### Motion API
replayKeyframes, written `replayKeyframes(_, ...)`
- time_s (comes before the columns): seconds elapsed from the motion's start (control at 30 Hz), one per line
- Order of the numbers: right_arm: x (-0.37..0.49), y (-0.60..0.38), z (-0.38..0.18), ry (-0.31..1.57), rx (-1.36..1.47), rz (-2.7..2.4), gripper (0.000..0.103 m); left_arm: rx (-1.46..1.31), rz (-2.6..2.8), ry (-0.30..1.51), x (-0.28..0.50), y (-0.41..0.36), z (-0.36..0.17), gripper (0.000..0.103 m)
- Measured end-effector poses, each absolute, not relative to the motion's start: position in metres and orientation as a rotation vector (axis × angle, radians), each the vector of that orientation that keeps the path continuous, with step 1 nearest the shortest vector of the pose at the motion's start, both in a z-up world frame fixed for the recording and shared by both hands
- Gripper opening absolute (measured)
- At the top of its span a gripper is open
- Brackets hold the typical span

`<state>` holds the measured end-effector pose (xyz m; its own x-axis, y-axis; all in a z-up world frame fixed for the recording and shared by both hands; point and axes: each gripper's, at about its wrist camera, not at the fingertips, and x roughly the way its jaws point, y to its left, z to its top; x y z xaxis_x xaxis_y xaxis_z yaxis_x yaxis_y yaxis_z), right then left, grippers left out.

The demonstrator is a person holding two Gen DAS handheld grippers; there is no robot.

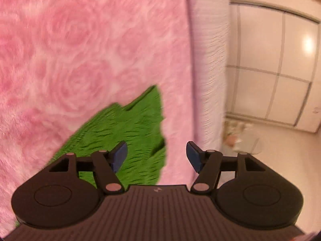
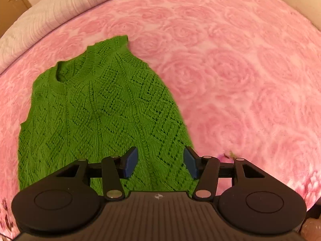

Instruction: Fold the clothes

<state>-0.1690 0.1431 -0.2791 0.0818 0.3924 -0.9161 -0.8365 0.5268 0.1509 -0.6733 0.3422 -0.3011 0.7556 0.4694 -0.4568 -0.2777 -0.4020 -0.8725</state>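
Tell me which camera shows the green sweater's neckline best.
The right wrist view: the green sweater lies spread on the pink blanket, its neckline clearly visible. The left wrist view catches only a blurred edge of it.

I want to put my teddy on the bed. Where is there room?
The pink blanket is bare right of the green sweater, out to the bed's edge. A narrower bare strip runs between its collar and the white cover. The sweater fills the near left.

Ahead of your right gripper (image 2: pixel 160 161), matt black plastic with blue pads, lies a green sweater (image 2: pixel 100 108) of chunky openwork knit on a plush pink fleece blanket (image 2: pixel 230 70) embossed with roses. Beyond it, ribbed white bedding (image 2: pixel 50 10); beside your left gripper (image 1: pixel 156 156), glossy wardrobe doors (image 1: pixel 270 60).
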Motion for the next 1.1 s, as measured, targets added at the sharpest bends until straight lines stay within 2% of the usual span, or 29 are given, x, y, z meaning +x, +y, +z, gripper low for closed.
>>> replayKeyframes(0.1,-0.165,0.134,-0.274,1.13,-0.487,1.014,0.055,-1.779,0.796,-0.229,-0.683,0.325,-0.282,0.061)
replayKeyframes(0.17,-0.16,0.123,-0.27,1.114,-0.477,1.042,0.059,-1.712,0.838,-0.202,-0.683,0.31,-0.266,0.061)
replayKeyframes(0.2,-0.157,0.117,-0.268,1.106,-0.47,1.053,0.063,-1.651,0.889,-0.133,-0.681,0.3,-0.254,0.061)
replayKeyframes(0.33,-0.142,0.088,-0.275,1.149,-0.463,1.051,0.064,-1.37,1.033,0.321,-0.65,0.254,-0.223,0.064)
replayKeyframes(0.5,-0.135,0.047,-0.293,1.252,-0.491,1.075,0.064,-1.327,0.975,0.68,-0.609,0.183,-0.257,0.066)
replayKeyframes(0.7,-0.129,0.013,-0.329,1.476,-0.328,1.071,0.065,-1.459,1.052,0.592,-0.605,0.155,-0.317,0.064)
replayKeyframes(0.87,-0.139,0.016,-0.343,1.509,-0.169,1.086,0.068,-1.602,1.039,0.492,-0.603,0.152,-0.353,0.056)
replayKeyframes(0.9,-0.145,0.02,-0.343,1.521,-0.17,1.095,0.064,-1.632,1.025,0.461,-0.606,0.152,-0.355,0.046)
replayKeyframes(0.93,-0.151,0.024,-0.344,1.536,-0.176,1.104,0.052,-1.667,1.011,0.434,-0.608,0.152,-0.358,0.038)
replayKeyframes(0.97,-0.157,0.028,-0.344,1.551,-0.182,1.113,0.042,-1.707,0.999,0.414,-0.612,0.152,-0.362,0.022)
replayKeyframes(1.0,-0.163,0.033,-0.344,1.566,-0.188,1.122,0.02,-1.717,0.989,0.412,-0.614,0.152,-0.363,0.013)
replayKeyframes(1.1,-0.173,0.036,-0.326,1.489,-0.209,1.176,0.014,-1.463,0.952,0.521,-0.604,0.155,-0.331,0.011)
